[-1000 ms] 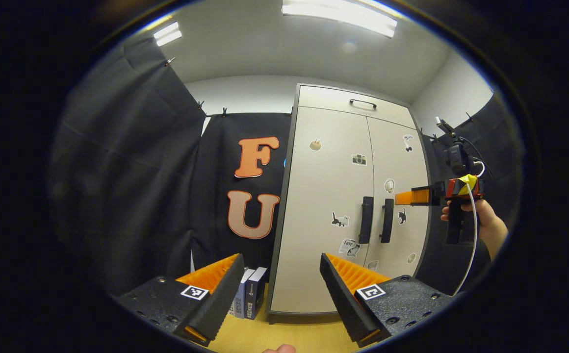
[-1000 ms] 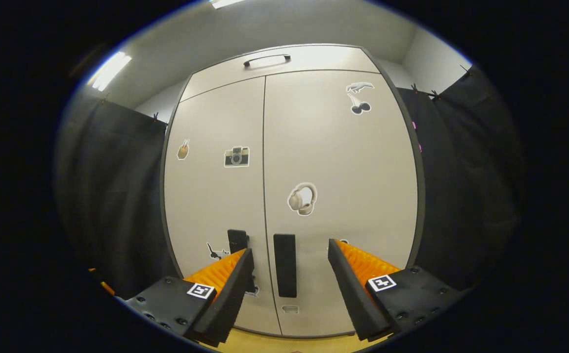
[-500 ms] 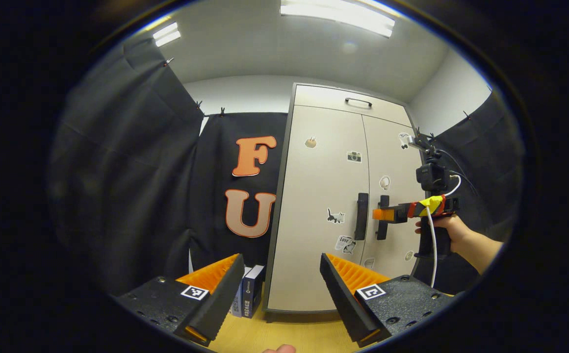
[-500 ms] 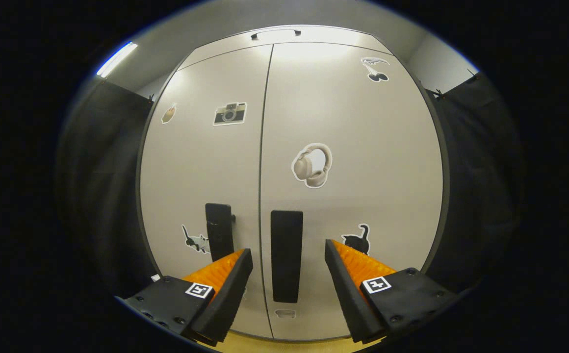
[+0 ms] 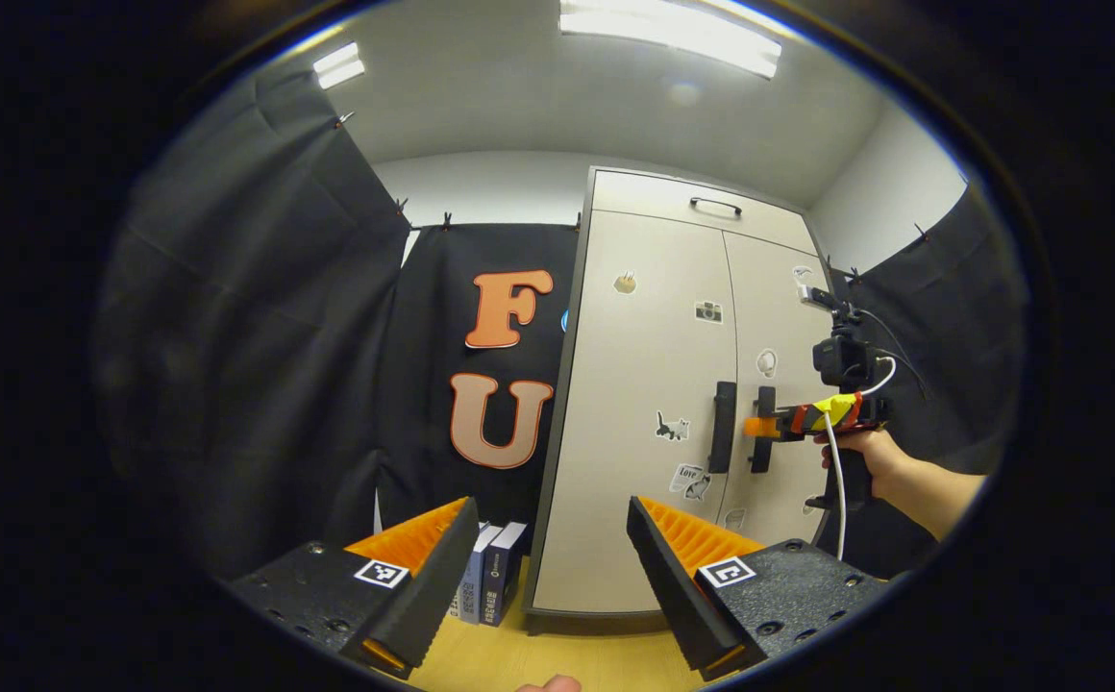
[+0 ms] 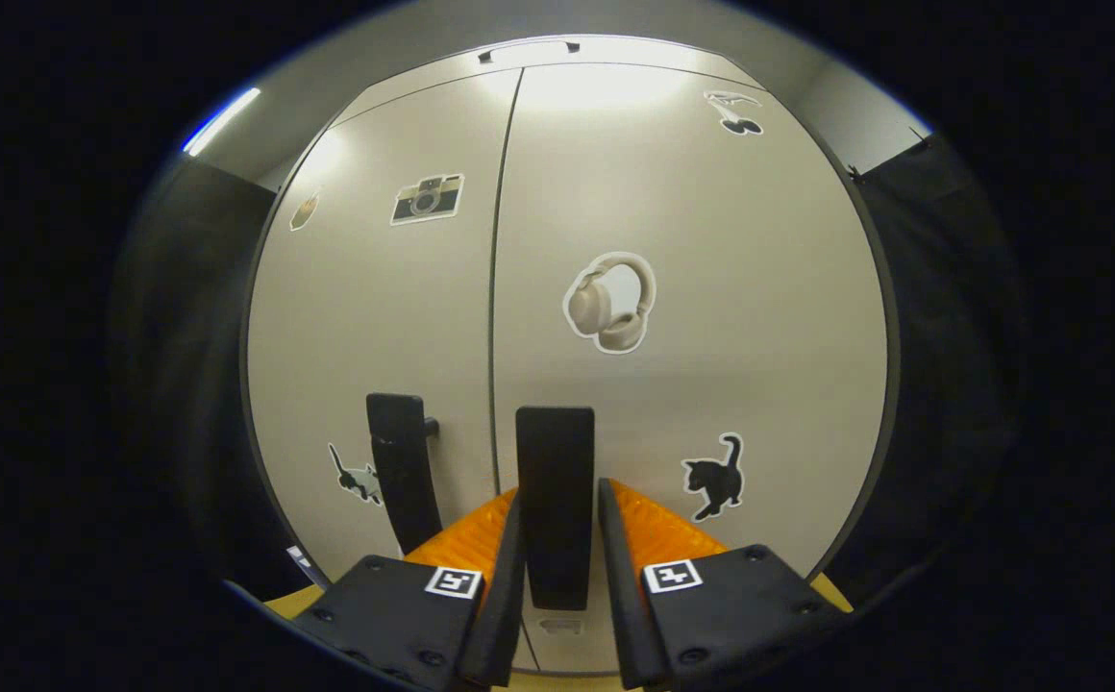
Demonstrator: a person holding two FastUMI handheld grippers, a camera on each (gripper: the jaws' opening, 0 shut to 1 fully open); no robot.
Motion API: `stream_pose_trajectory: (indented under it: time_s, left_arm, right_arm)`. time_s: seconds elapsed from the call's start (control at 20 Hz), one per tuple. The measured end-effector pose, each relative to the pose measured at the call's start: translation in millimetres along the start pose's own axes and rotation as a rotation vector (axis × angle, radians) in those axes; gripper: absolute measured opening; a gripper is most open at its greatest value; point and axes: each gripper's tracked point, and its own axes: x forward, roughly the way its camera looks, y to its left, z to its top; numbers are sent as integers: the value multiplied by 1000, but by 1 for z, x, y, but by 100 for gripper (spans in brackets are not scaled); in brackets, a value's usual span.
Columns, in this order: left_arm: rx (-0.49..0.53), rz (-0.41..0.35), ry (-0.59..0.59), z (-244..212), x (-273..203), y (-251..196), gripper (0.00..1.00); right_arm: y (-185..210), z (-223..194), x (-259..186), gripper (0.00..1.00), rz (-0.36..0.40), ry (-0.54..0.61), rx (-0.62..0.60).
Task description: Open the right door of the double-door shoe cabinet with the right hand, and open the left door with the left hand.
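Right gripper view: right tongs [image 6: 557, 577] clamped on right door handle [image 6: 555, 481]; both doors shut; left tongs [image 5: 548, 577] released, well back.

My right gripper [image 6: 557, 577] covers the lower stretch of the right door's handle [image 6: 555, 452], and whether my pads actually press it I cannot tell. The left door's handle [image 6: 402, 471] disappears behind my left finger. A small sticker [image 6: 557, 627] below the handle is too blurred to make out. Beside the cabinet [image 5: 634, 538], my left gripper [image 5: 548, 586] hides part of the books [image 5: 500, 577]
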Motion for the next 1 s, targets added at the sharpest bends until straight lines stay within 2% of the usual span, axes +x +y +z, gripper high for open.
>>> stream_pose_trajectory:
  time_s: [0.05, 0.1, 0.15, 0.2, 0.25, 0.3, 0.5, 0.55, 1.0]
  left_arm:
    - [-3, -5, -4, 1, -1, -1, 94]
    - [-6, -8, -8, 2, -4, -2, 94]
    - [-14, -14, -16, 5, -4, -3, 92]
    - [-26, -21, -25, 7, -5, -5, 94]
    - [-33, -32, -22, 8, -6, -8, 94]
    - [-32, -47, -8, 6, -6, -12, 94]
    - [-6, -54, -24, 15, -11, -19, 92]
    - [-5, -59, -23, 15, -11, -24, 94]
    - [-14, -79, -13, 20, -12, -61, 94]
  right_arm:
    - [-1, -2, 7, 39, 13, 6, -6]
    - [0, -2, 1, 43, 18, 5, 1]
    - [0, -3, 6, 34, 18, 4, 10]
    - [0, -3, 5, 27, 19, -1, 7]
    - [-1, -5, 2, 27, 13, 10, 17]
    - [-1, -5, 3, 19, 15, 17, 27]
    - [0, -5, -13, 20, 68, 39, 39]
    - [-1, -6, -21, 20, 85, 44, 38]
    - [-14, -3, -75, 20, 220, 79, 13]
